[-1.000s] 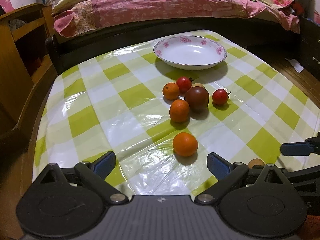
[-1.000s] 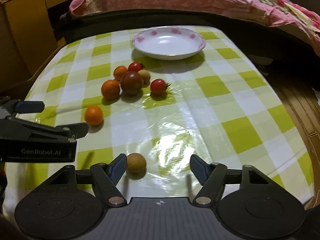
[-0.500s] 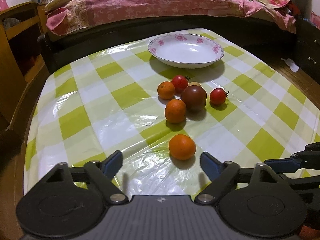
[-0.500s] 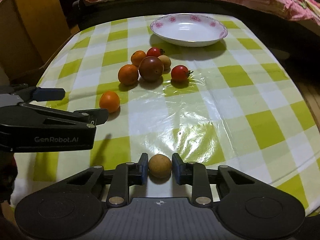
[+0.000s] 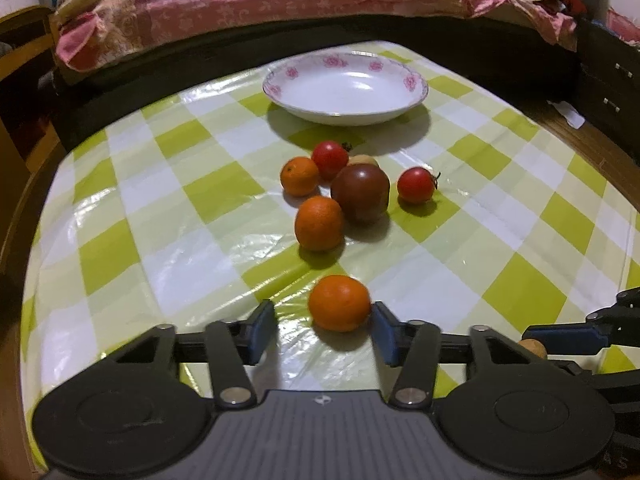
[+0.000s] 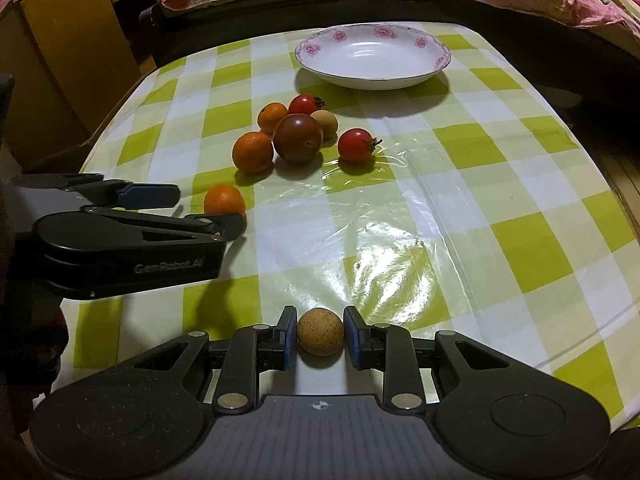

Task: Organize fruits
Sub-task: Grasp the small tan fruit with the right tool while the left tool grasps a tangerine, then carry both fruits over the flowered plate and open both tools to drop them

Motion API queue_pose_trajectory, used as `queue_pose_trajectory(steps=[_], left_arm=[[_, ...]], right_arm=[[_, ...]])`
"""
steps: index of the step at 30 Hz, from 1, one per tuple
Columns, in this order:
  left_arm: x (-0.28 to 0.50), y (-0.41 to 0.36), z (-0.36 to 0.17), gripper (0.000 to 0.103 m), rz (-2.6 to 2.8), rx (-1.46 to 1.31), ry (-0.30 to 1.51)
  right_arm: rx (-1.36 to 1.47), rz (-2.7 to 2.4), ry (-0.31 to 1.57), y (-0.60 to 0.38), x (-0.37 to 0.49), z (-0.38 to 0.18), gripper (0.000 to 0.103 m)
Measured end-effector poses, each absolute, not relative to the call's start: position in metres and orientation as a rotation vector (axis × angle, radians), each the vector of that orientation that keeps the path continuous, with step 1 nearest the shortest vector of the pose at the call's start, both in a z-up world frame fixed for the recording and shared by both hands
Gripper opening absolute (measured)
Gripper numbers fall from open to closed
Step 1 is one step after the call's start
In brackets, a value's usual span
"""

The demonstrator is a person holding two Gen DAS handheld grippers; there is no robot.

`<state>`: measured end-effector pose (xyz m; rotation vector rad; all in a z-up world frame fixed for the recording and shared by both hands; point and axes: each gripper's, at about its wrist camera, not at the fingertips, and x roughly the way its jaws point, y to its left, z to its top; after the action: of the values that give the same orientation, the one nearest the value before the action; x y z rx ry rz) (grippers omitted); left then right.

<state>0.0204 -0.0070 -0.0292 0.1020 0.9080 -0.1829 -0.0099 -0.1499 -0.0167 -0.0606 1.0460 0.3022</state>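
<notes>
A white floral plate [image 5: 346, 88] stands empty at the far side of the checked table; it also shows in the right wrist view [image 6: 372, 56]. In front of it lie two small oranges, two red tomatoes, a dark plum [image 5: 360, 192] and a tan longan in a cluster. My left gripper [image 5: 324, 326] is open around a lone orange [image 5: 339, 308]; its right pad touches the fruit, the left pad stands apart. My right gripper [image 6: 320, 334] is shut on a tan longan [image 6: 320, 332] just above the tablecloth.
A bed with pink bedding [image 5: 280, 4] runs behind the table. A wooden cabinet [image 6: 60, 60] stands to the left. The left gripper's body [image 6: 132, 240] shows at the left of the right wrist view. The table's near edge is close under both grippers.
My left gripper moved forward and narrowed around the lone orange. My right gripper closed on the longan and now holds it slightly lifted.
</notes>
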Motion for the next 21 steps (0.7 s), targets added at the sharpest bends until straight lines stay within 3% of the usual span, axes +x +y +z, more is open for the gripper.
queue_pose_trajectory(steps=[8, 21], left_arm=[[0.018, -0.005, -0.026, 0.041, -0.208, 0.075, 0.917], [0.008, -0.012, -0.017, 0.040, -0.181, 0.153, 0.917]], right_arm=[[-0.055, 0.303, 1.044, -0.153, -0.010, -0.016, 0.022], [-0.074, 0.289, 1.008, -0.156, -0.007, -0.009, 0.022]])
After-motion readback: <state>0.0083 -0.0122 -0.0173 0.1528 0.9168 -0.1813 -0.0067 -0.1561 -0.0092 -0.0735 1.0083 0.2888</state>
